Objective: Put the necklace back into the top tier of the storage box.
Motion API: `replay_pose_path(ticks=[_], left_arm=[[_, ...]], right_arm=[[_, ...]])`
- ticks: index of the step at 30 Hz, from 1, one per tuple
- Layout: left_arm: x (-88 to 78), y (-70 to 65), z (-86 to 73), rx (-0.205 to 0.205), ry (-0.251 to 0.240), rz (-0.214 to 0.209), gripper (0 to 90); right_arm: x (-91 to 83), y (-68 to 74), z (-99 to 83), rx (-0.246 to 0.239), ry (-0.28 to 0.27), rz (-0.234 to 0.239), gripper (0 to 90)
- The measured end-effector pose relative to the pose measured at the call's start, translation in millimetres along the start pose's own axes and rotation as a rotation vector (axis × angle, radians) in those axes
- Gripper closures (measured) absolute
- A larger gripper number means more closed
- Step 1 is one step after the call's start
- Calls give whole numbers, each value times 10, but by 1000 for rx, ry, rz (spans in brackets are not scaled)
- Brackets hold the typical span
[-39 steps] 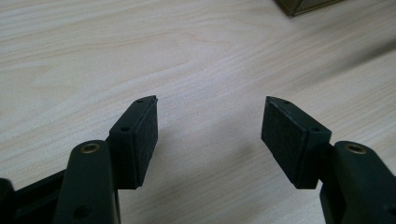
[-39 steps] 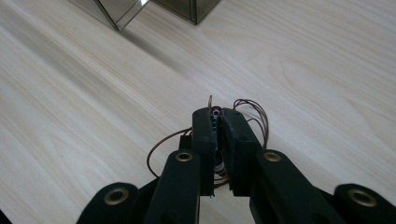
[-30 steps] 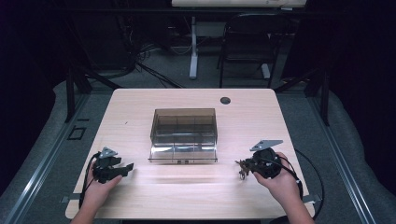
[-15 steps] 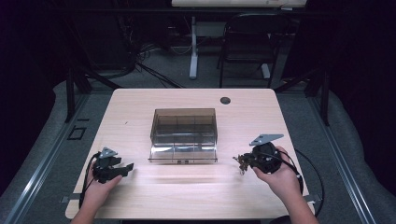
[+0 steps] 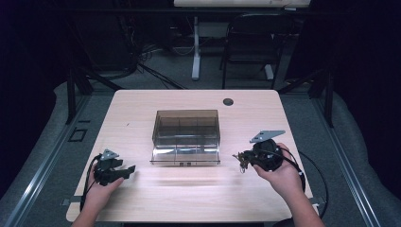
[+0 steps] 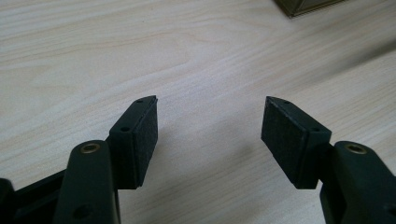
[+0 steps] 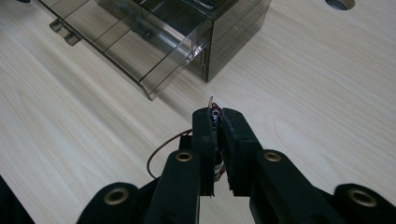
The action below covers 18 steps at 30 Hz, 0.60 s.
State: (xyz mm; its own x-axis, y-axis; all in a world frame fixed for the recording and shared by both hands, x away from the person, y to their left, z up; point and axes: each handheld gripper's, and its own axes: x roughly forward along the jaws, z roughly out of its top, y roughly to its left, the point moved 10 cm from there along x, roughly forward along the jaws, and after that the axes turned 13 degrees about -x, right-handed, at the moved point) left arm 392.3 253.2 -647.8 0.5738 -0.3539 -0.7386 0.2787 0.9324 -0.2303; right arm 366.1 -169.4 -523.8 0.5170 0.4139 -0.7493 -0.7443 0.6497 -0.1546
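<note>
In the high view, my right gripper had lifted slightly off the table at lower right since a second earlier, carrying a small tangle of wire with it; my left gripper at lower left had not moved. I judged the pickup done and the carry toward the box at centre just begun.

In the left gripper view, the jaws stood wide apart with nothing between them, their pads matte black and finely grained over pale woodgrain.

In the right gripper view, the jaws were pressed nearly together on the wire, thin and coppery, a loop curling out at lower left. The box, smoky clear plastic with inner dividers, lay at the top, its drawer pulled out.
</note>
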Motion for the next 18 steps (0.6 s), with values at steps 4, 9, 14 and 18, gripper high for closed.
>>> replay_pose_path(ticks=[4,9,14,18], left_arm=[[2,-1,-3,1,3,-1,366],[3,-3,-3,1,2,-2,366],[4,-3,-3,3,3,-2,366],[4,-2,-2,6,3,-1,366]], right_arm=[[-19,4,60,-4,-4,2,843],[-70,3,154,-23,-8,5,843],[-115,5,246,-25,-26,7,843],[-151,4,314,-38,-24,11,843]])
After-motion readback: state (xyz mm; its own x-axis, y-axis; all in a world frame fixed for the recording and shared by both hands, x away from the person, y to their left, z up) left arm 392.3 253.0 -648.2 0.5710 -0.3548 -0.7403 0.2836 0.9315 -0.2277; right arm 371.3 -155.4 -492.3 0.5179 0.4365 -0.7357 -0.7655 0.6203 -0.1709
